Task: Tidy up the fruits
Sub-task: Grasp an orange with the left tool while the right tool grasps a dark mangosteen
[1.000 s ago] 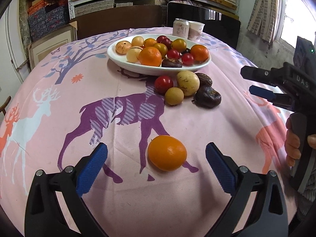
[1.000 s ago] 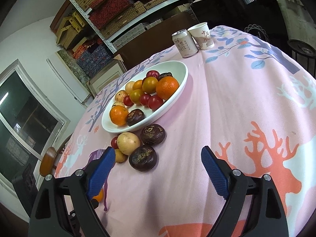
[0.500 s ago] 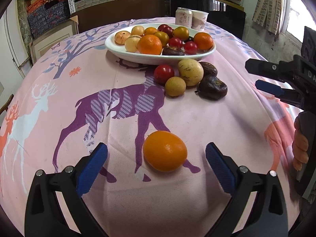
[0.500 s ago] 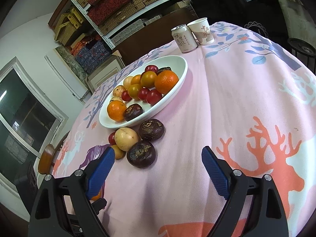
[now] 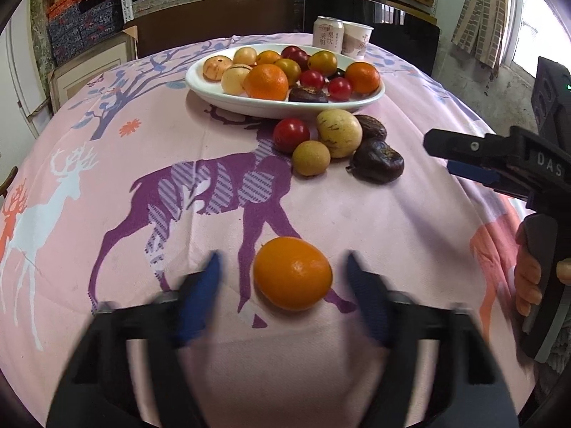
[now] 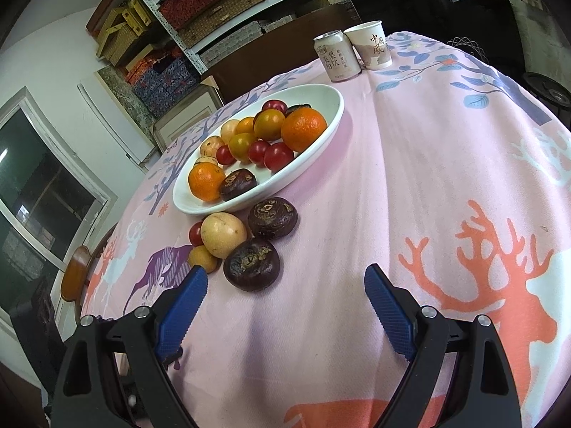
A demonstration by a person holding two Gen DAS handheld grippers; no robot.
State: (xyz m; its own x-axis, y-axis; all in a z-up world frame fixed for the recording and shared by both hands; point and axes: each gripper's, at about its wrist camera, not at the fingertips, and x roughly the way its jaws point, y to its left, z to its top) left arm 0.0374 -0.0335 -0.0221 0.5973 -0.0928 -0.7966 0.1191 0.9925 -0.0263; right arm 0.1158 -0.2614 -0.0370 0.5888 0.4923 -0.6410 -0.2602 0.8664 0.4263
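Shelving stacked with boxes on back wall; window left; daylight, curtain right.

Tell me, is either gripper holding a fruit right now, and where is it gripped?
Nothing is held yet. The left gripper is closing around the orange, fingers not yet touching its sides. The right gripper is open over bare tablecloth.

The left tongs at the bottom of the left wrist view are smeared with blur as they close, so any contact with the orange cannot be told.
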